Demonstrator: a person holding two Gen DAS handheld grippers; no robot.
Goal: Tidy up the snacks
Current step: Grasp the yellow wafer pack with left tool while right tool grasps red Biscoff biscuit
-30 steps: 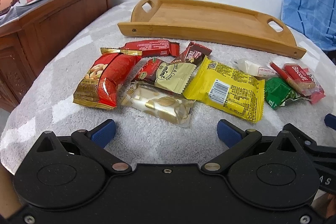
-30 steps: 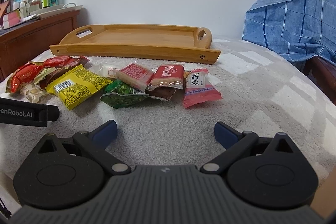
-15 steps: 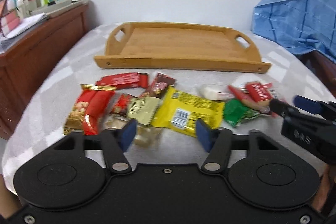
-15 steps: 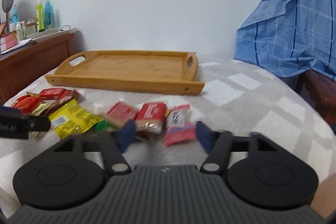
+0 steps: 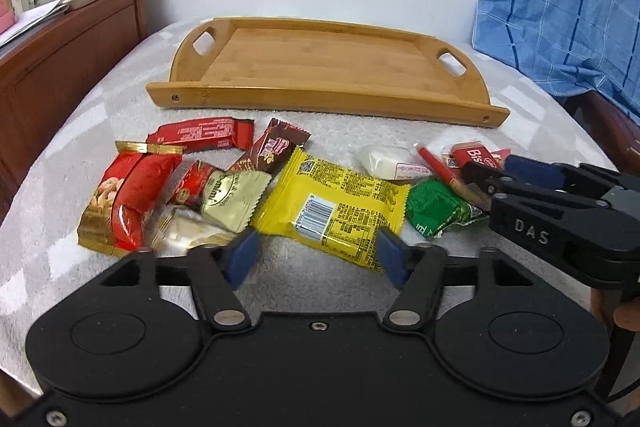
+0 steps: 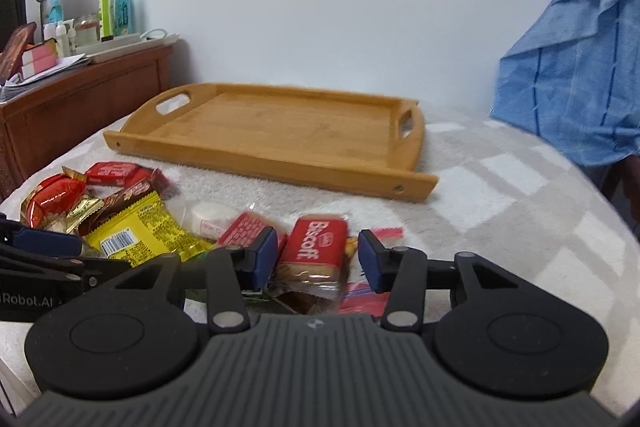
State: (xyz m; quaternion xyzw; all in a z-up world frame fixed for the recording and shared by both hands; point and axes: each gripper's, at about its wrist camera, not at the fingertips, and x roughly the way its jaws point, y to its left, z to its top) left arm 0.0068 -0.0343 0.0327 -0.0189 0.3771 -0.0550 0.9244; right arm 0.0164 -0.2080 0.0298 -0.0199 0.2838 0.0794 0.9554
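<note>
Snacks are all piled in a loose row on the grey-and-white blanket (image 5: pixel 100 99) covering the surface, just on the near side of the wooden tray (image 5: pixel 320 67), which has nothing in it. On the left end there's a red peanut bag (image 5: pixel 120 195), a red bar (image 5: pixel 200 135) behind it, a brown wrapper (image 5: pixel 276 147) and a gold packet (image 5: pixel 232 195). Middle is a big yellow packet (image 5: pixel 332 203), then a green packet (image 5: pixel 436 207), a white sweet (image 5: pixel 384 159), and further right the Biscoff pack (image 6: pixel 316 251) with a pink packet (image 6: pixel 364 299) beside it.

Left gripper (image 5: pixel 316 255) hangs over the near edge of the yellow packet, jaws opening, nothing pinched between them as far as I can see. Right gripper (image 6: pixel 318 259) is down over the Biscoff pack with its jaws closing; the pack sits between the blue pads, but there are small gaps on both sides, so not gripping it.

Off to the left is a wooden dresser (image 6: pixel 80 107) with bottles (image 6: pixel 114 7) on top, and a blue checked cloth (image 5: pixel 568 7) hangs on the right.
</note>
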